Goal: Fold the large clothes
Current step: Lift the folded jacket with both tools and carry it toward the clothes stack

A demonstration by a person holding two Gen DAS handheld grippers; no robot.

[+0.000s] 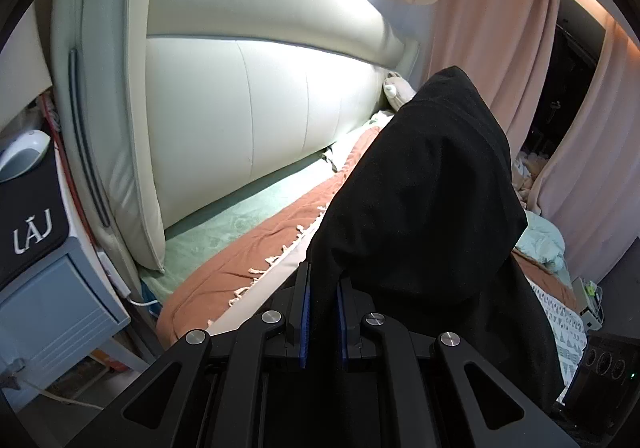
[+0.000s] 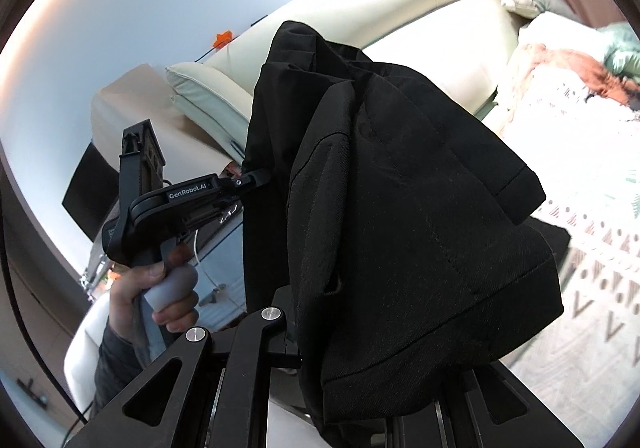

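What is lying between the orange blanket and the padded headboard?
In the left wrist view, a strip of pale green sheet lies between the orange blanket and the headboard.

Black garment (image 1: pixel 432 208) blocks the right – headboard (image 1: pixel 248 104) side seemingly open

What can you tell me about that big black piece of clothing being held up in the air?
The large black woven-fabric garment hangs bunched and rumpled, lifted clear above the bed. It looks matte, like suit cloth, with stitched seams and a hemmed edge that may be a sleeve or cuff; what kind of garment it is, I cannot tell. The left tool pinches an edge between its blue pads. The right tool is draped over by the fabric, so its grip is hidden. Folds hang in thick layers, not yet flattened.
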